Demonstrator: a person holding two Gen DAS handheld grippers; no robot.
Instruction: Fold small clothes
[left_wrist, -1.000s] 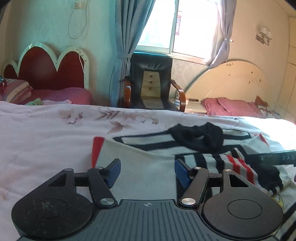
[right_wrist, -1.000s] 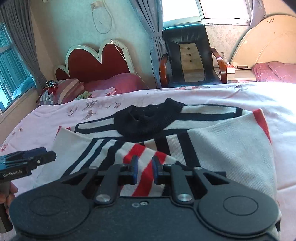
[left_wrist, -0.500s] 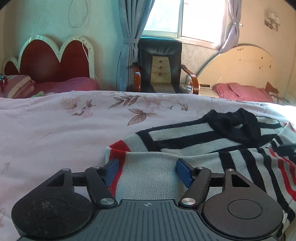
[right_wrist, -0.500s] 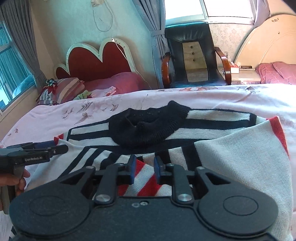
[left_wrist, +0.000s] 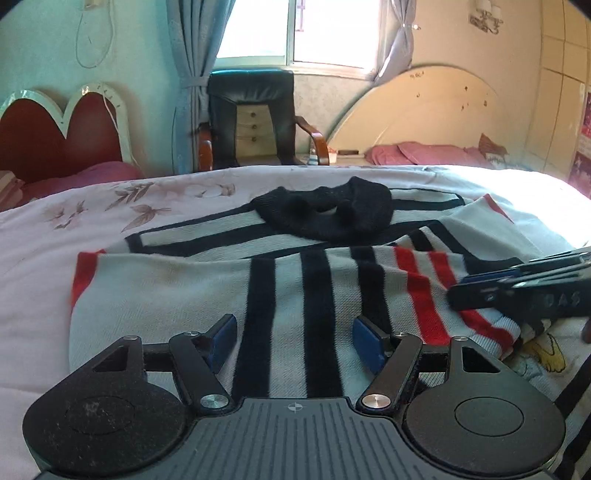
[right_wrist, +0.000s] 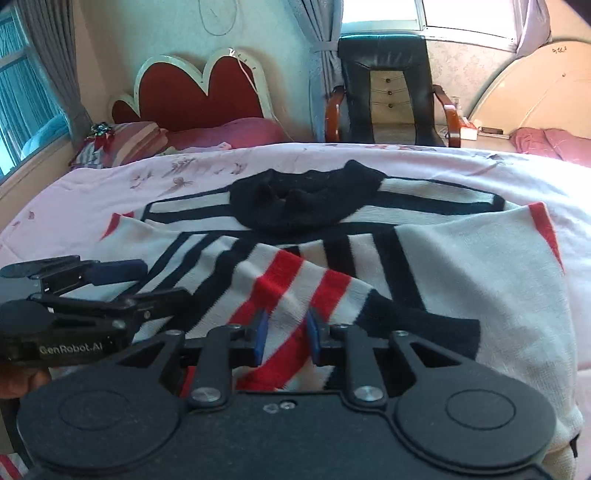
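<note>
— Pink floral bedspread (left_wrist: 74, 229) under everything, chair (right_wrist: 388, 85) by the window behind. Where's the sweater?

— Flat on the bed, right ahead of me. The sweater (left_wrist: 207, 288) lies with its black collar (left_wrist: 328, 212) at the far side and the striped body toward me.

— How far along are you?

— Partway, I'd say. Both sleeves look folded in across the body: one striped black, and the red-striped sleeve (right_wrist: 295, 280) lying over the middle. The sides read as fairly straight edges now. What's left, as I judge it, is bringing the hem up toward the collar and flattening the bundle.

— And your grippers?

— My right gripper (right_wrist: 284, 334) has its pads nearly together with the red-striped knit running between them; I take it as clamped on the sleeve end, though the contact itself is hard to make out. My left gripper (left_wrist: 294, 341) is spread wide, hovering low over the near edge, gripping nothing.

— Anything else under there?

— A bit of yellow cartoon print (left_wrist: 546, 350) shows beside the cuff; I can't tell what it belongs to.
</note>
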